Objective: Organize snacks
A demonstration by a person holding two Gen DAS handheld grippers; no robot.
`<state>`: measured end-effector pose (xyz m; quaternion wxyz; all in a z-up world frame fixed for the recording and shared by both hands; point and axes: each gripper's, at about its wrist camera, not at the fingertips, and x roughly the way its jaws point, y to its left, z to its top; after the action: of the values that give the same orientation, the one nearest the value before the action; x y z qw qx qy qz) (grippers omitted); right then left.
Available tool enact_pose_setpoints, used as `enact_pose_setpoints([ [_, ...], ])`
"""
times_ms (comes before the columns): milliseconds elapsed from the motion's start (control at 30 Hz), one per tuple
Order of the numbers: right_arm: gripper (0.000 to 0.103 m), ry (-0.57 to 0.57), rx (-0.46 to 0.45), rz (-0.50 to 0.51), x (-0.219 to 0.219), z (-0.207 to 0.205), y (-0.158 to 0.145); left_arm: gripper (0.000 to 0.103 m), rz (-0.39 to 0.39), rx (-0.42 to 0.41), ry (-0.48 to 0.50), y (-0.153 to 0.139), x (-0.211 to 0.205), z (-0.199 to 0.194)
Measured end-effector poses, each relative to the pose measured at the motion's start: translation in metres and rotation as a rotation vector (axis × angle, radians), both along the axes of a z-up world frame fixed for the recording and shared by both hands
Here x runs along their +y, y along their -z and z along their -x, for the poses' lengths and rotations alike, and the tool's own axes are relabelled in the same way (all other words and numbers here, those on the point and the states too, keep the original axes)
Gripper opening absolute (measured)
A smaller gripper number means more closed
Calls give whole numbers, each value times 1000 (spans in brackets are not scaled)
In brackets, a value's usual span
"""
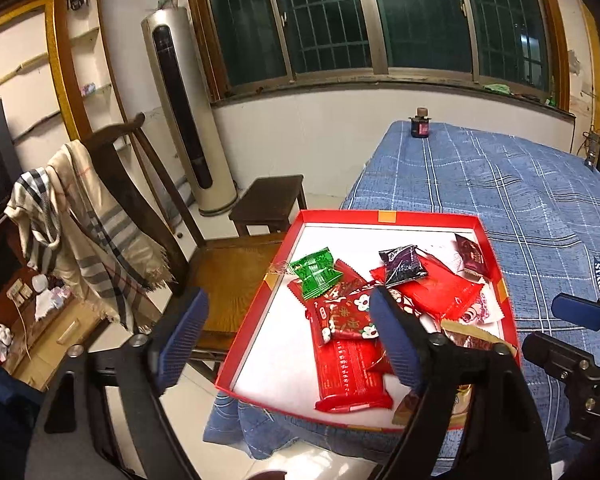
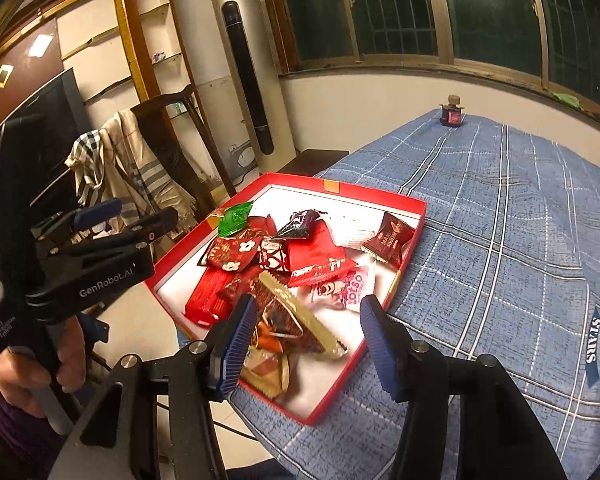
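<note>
A shallow red box (image 1: 260,312) (image 2: 410,256) with a white floor sits at the near left corner of the blue checked table. It holds several snack packets: a green one (image 1: 314,272) (image 2: 234,219), a dark purple one (image 1: 404,266) (image 2: 300,225), long red ones (image 1: 348,372) (image 2: 208,298), a brown and gold one (image 2: 296,326). My left gripper (image 1: 288,340) is open and empty, just above the box's near left edge. My right gripper (image 2: 306,344) is open and empty over the box's near end; it also shows in the left wrist view (image 1: 576,312).
A blue checked cloth (image 1: 520,200) (image 2: 500,220) covers the table. A small dark jar (image 1: 420,122) (image 2: 453,111) stands at its far end. A wooden chair (image 1: 228,264) with a striped scarf (image 1: 88,232) stands left of the table, a stool (image 1: 268,200) behind it.
</note>
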<state>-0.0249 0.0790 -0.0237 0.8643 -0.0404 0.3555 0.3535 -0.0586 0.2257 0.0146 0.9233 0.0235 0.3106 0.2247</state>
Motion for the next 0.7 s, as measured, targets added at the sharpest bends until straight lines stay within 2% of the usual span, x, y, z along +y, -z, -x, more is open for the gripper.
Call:
enact_pose_setpoints([
  [100,57,-7,-23,-1,-1,8,-1,84,-41,-26,9,-3,-7,7],
  [300,71,9,-99,-18,-10,22,2,84,-20,-37,22,-7,-12,19],
  [700,74,36,-106,-56,-18,39,4,84,4,-29,12,-6,-20,37],
])
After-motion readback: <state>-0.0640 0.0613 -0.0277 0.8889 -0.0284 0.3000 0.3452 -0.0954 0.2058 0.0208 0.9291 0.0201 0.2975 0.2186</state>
